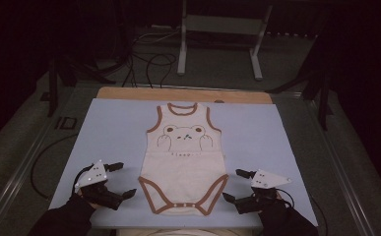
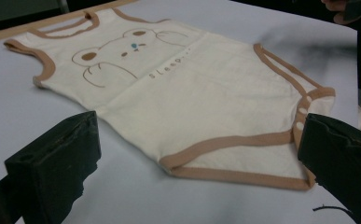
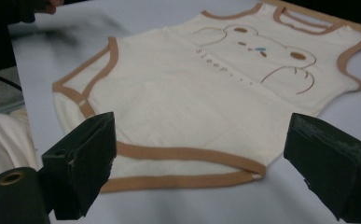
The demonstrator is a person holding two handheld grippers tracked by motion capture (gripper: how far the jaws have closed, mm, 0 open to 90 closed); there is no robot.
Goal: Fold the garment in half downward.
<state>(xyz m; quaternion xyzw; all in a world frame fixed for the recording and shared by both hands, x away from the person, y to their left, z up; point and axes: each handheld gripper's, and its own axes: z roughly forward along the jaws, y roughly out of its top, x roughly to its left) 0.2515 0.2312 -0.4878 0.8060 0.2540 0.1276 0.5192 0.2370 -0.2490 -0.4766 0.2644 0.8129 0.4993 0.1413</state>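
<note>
Bodysuit (image 1: pixel 184 167) lies flat, face up, centred on the worktop (image 1: pixel 109 128), crotch end toward the person. Left gripper (image 1: pixel 119 180) and right gripper (image 1: pixel 234 185) flank the leg openings, jaws wide apart, holding nothing. My read: a fold is about to start. Pinch each lower corner on the brown trim, both layers, and lift evenly so it doesn't skew. Soft cream knit, brown binding, bear print, snaps at the crotch; worktop cover smooth, pale blue.
</note>
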